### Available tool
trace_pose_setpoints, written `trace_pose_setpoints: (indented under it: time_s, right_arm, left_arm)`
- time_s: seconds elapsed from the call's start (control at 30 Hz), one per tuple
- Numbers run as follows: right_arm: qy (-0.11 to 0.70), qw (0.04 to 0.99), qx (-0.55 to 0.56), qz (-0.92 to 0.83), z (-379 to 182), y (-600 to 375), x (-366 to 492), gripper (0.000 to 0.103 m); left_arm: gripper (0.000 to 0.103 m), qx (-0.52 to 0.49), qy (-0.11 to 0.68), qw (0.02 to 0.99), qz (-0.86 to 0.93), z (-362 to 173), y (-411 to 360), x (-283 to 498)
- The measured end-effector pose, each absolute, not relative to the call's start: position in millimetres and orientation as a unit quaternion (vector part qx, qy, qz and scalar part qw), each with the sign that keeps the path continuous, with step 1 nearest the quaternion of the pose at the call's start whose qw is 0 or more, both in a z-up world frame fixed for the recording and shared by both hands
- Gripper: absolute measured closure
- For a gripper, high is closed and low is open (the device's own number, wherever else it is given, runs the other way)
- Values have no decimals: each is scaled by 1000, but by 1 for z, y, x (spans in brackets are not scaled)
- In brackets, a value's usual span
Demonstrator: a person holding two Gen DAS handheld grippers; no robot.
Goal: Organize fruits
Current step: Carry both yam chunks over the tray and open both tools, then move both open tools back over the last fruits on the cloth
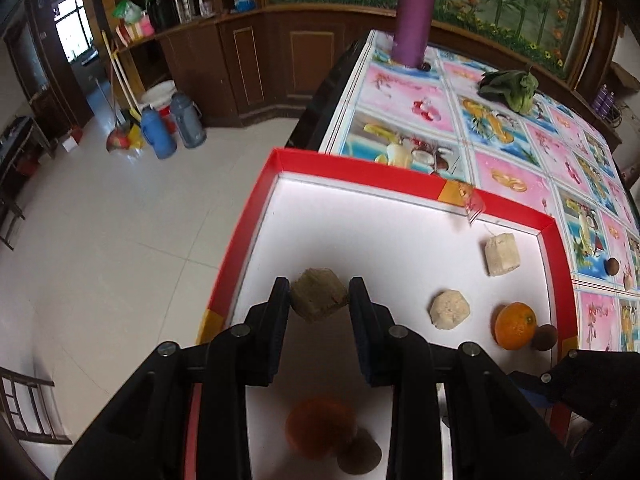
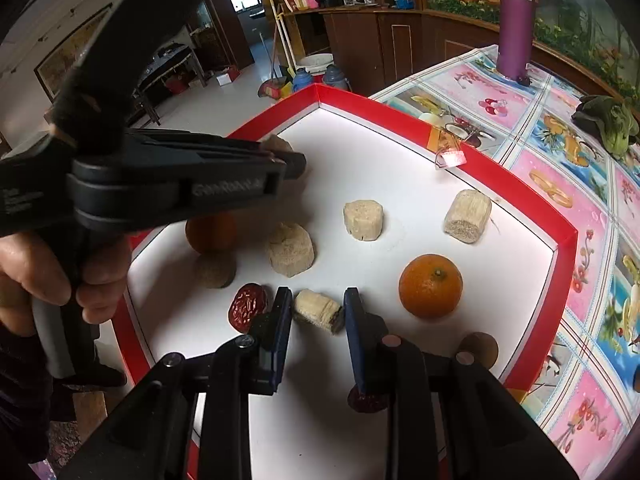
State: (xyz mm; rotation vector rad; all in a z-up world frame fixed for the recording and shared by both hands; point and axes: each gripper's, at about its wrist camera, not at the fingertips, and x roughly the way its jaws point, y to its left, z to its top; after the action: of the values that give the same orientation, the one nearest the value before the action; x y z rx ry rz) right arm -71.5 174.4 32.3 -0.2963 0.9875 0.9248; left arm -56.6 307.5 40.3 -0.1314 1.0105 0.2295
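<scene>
Tabletop (image 1: 404, 92): carrying the red-rimmed tray (image 2: 472, 160) at its near-left end.
Tray: holding oranges, dates and cane chunks, scattered.
Left gripper (image 1: 319, 294): your jaws are clamping a brownish chunk (image 1: 319, 295) above the tray's left side.
Right gripper (image 2: 318, 310): your jaws are pinching a pale chunk (image 2: 319, 310) near a date (image 2: 247, 306).
Risk: loosening now, you're likely dropping a chunk onto neighbouring fruit.

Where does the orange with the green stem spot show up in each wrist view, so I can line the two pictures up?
Left wrist: the orange sits at the lower right, by the tray's red rim.
Right wrist: the orange sits right of centre, on the white tray floor.
Shared landmark: the purple bottle on the table.
</scene>
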Motion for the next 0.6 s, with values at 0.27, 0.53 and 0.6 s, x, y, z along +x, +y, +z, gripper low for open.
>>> trace_pose_setpoints:
  time_s: [0.27, 0.53, 0.6]
  right_arm:
    - [410, 792, -136, 431, 58, 153, -87, 68]
    - [368, 842, -85, 385, 89, 63, -82, 68]
    - [365, 857, -72, 357, 93, 29, -78, 67]
  left_arm:
    - [56, -63, 499, 856, 118, 35, 307, -54]
    - [37, -13, 422, 898, 121, 81, 257, -78]
    - [35, -5, 409, 907, 103, 91, 237, -80]
